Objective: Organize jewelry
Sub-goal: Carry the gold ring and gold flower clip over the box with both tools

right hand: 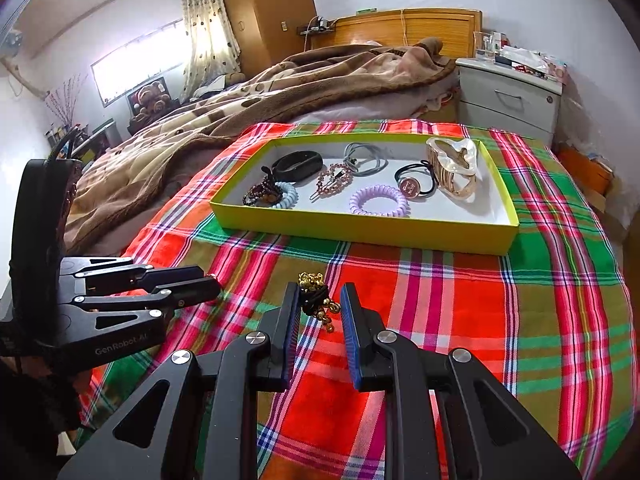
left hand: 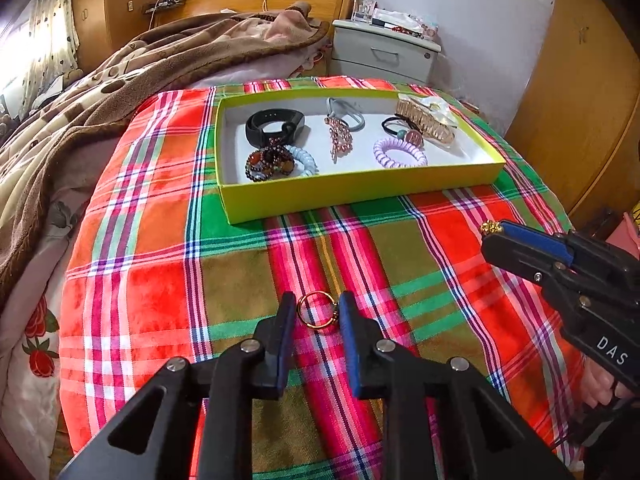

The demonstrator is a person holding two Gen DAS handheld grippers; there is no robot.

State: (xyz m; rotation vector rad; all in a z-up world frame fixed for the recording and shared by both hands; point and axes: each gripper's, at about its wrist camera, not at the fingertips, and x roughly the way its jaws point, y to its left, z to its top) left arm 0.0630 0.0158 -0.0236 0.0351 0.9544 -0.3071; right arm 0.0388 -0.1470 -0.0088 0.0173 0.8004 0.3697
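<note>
A thin gold ring (left hand: 317,309) lies on the plaid cloth (left hand: 160,288) between my left gripper's fingertips (left hand: 317,312), and both blue pads touch its rim. My right gripper (right hand: 319,300) is shut on a black hair tie with gold beads (right hand: 316,298), held just above the cloth. In the left wrist view that gripper (left hand: 490,229) shows at the right with the beads at its tip. Beyond both stands a shallow yellow-green box (left hand: 352,196) holding a black band (left hand: 272,122), a bead bracelet (left hand: 266,162), coil hair ties, a pink clip and a gold claw clip (left hand: 426,120).
The cloth covers the foot of a bed, with a brown blanket (left hand: 120,80) bunched at the left. A grey nightstand (left hand: 384,54) stands behind the box and a wooden wardrobe (left hand: 580,100) at the right. My left gripper (right hand: 212,284) shows at the left of the right wrist view.
</note>
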